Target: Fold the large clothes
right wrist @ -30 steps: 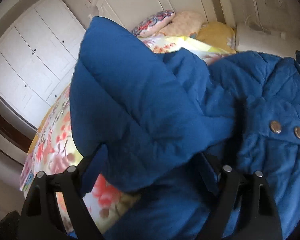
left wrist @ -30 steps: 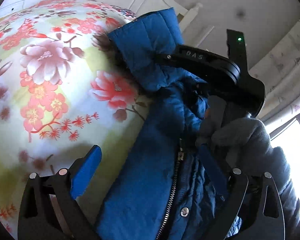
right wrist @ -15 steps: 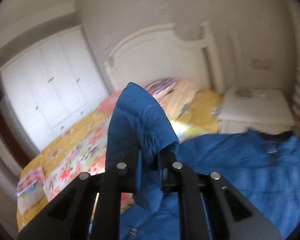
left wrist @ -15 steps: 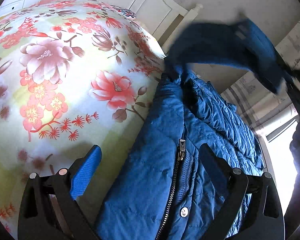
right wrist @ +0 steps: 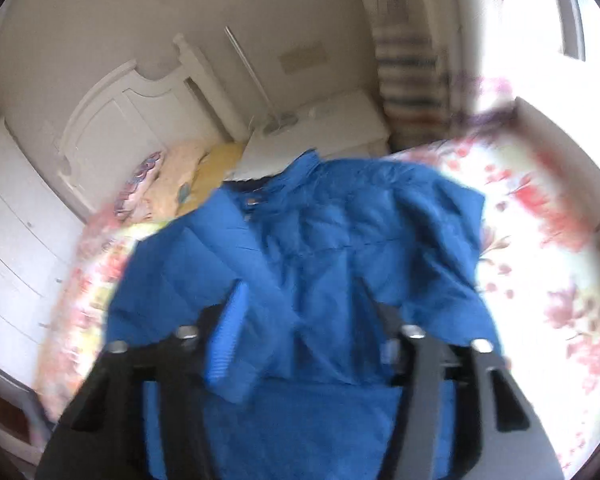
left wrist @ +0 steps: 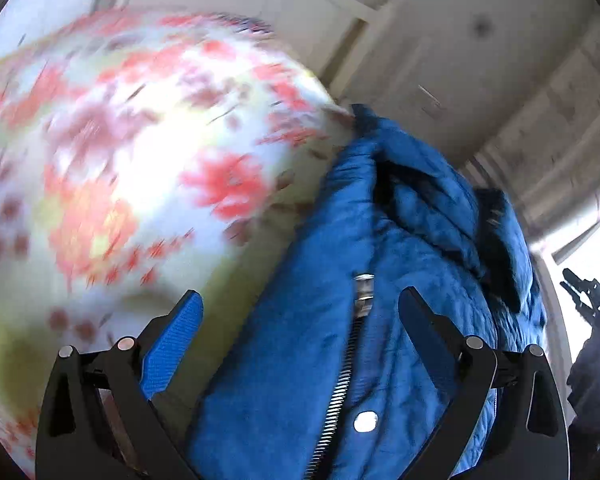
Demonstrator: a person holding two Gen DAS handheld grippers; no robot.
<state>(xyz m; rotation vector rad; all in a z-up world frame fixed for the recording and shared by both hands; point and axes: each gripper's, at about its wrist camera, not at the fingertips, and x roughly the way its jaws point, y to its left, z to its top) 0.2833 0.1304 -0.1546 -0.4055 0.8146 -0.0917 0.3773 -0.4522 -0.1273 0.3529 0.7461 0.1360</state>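
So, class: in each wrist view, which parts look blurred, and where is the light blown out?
Left wrist view: floral bedspread smeared by motion, blue jacket fairly sharp, window overexposed. Right wrist view: soft throughout, window glare washing out the upper right.

1. The left wrist camera sat close above the blue jacket [left wrist: 308, 360], looking forward and down along its zipper edge, with the floral bedspread [left wrist: 100, 200] at left.
2. The right wrist camera looked from farther back over the whole jacket [right wrist: 320, 272] toward the far headboard [right wrist: 132, 120].
3. Both views shared the jacket and bedspread.
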